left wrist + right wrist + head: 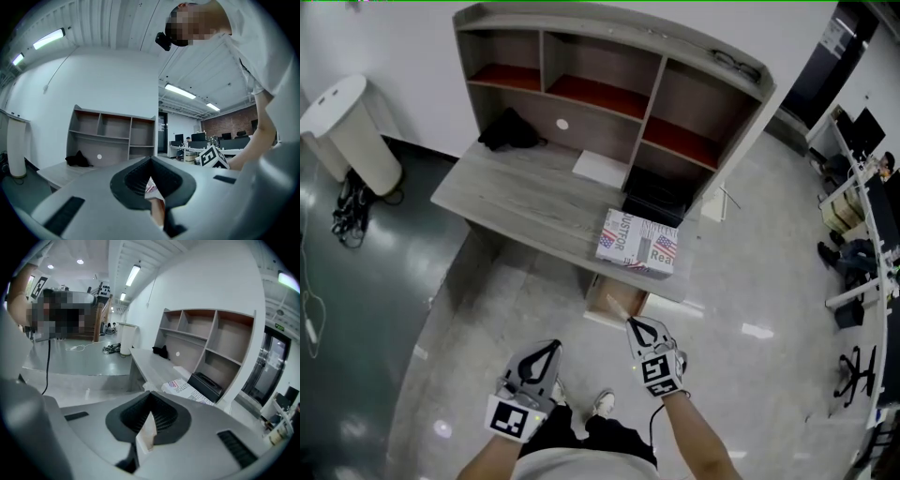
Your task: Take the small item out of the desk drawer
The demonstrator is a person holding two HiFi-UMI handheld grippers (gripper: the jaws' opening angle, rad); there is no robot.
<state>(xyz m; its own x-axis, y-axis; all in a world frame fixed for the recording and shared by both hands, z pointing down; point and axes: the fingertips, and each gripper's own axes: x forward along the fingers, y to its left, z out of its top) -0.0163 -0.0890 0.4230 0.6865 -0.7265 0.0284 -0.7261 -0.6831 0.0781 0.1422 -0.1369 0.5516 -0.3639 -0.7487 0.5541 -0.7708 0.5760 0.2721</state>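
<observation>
The right claw (pixel 150 395) is closed tight on the small item (pixel 146 434), a pale, flat little piece that sticks out from between its two jaws. From the head view, the small item is up in the air, out of the drawer (pixel 602 315). It is just past the tip of the right claw, at about 11 o'clock from it. The drawer is pulled out from under the front edge of the surface (pixel 525 192), at 12 o'clock from the right claw. The left claw (pixel 554 345) has its jaws together. It is held up beside the right claw, at about 8 o'clock from it, and the two are apart. On the surface, near the front edge and above the drawer, lies a box with flag pictures (pixel 637 242). A black box (pixel 654 199) sits at 12 o'clock from it, under the shelves (pixel 609 56). A white sheet (pixel 600 169) lies at 10 o'clock from the black box, and a black cloth thing (pixel 508 131) sits far off at 9 o'clock from the sheet. A white bin (pixel 352 131) stands on the floor at 9 o'clock from the surface. The person's shoe (pixel 603 403) shows on the floor between the two arms.
</observation>
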